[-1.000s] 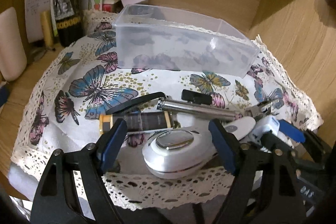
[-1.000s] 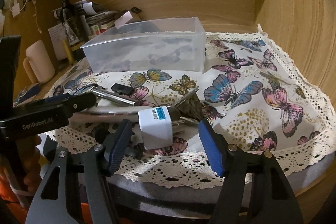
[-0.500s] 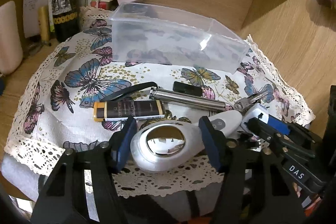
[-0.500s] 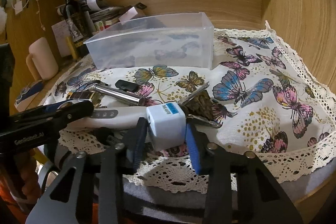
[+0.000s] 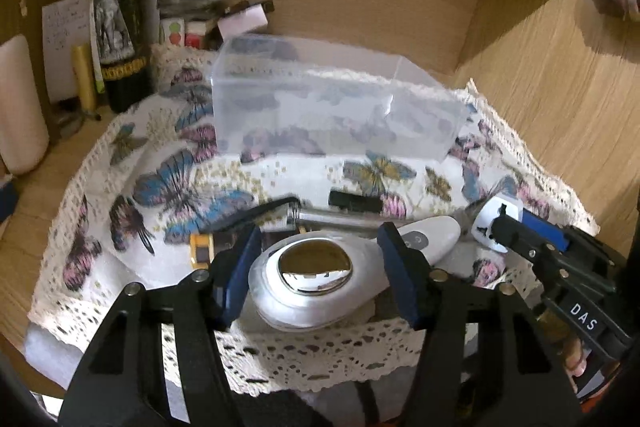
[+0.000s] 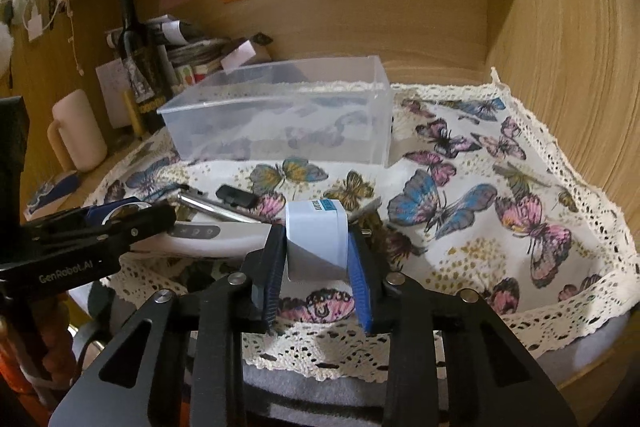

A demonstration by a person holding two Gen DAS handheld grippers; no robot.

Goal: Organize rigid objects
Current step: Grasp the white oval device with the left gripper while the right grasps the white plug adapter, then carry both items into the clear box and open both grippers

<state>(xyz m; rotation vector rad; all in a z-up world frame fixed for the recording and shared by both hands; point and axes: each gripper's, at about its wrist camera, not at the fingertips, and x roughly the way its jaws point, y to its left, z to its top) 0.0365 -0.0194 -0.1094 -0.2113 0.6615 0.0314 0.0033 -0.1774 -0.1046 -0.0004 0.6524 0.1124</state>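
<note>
My left gripper (image 5: 318,239) is shut on a white hand-held device with a mirrored oval face (image 5: 316,291), its pads against both sides near the cloth's front edge. My right gripper (image 6: 316,235) is shut on a white plug adapter with a blue label (image 6: 314,251), also seen in the left wrist view as the adapter (image 5: 486,223). Behind them lie a metal torch (image 5: 332,217), a small black stick (image 5: 354,201) and a dark bar with yellow ends (image 5: 200,251). A clear plastic box (image 6: 280,115) stands open farther back, with nothing in it.
A butterfly cloth with a lace edge (image 6: 480,227) covers the desk. A dark bottle (image 5: 120,27), papers and a cream mug (image 6: 78,131) crowd the back left. Wooden walls close in behind and on the right. Keys (image 6: 372,223) lie just behind the adapter.
Both grippers closed: the left onto the white device, the right onto the plug adapter. Both objects now sit between the pads and look slightly raised.
</note>
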